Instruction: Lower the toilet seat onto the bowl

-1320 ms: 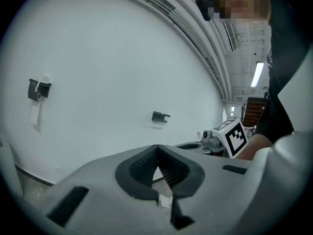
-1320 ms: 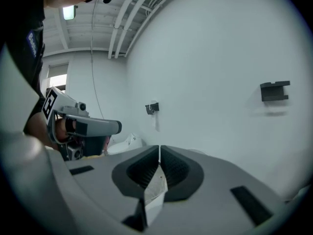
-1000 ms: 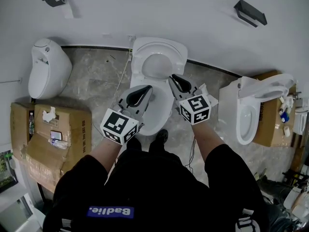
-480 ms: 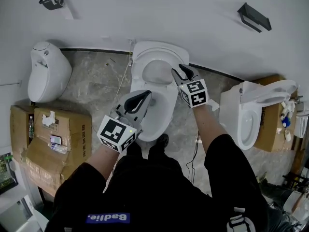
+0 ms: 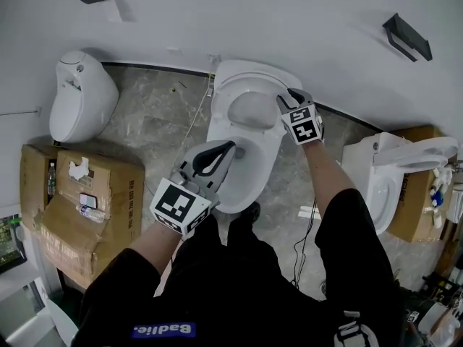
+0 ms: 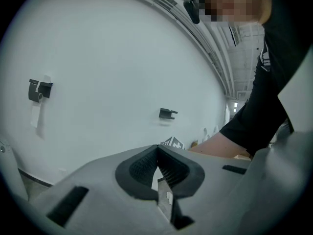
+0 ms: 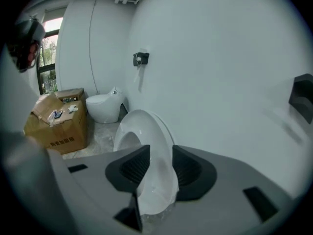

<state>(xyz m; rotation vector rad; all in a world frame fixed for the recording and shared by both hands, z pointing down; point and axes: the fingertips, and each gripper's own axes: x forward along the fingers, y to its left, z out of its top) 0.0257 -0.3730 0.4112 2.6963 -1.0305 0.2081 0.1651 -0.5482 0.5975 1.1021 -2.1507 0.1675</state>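
Note:
A white toilet stands against the wall, its seat (image 5: 255,74) raised upright over the bowl (image 5: 244,188). My right gripper (image 5: 292,94) is at the right edge of the raised seat. In the right gripper view the seat's rim (image 7: 146,131) stands between the two pads of that gripper (image 7: 161,166). Its jaws have just been opening and I see no squeeze on the rim. My left gripper (image 5: 229,147) hovers above the front of the bowl, holding nothing. The left gripper view shows its pads (image 6: 157,154) meeting at the tips.
Another white toilet (image 5: 78,96) sits on the floor at the left, with cardboard boxes (image 5: 79,208) in front of it. A third toilet (image 5: 394,176) rests on a box at the right. Black holders (image 5: 407,37) hang on the wall. A cable (image 5: 307,226) lies on the floor.
My right gripper has travelled from above the bowl's right side toward the wall, onto the raised seat's right edge. The left gripper has stayed over the bowl's front.

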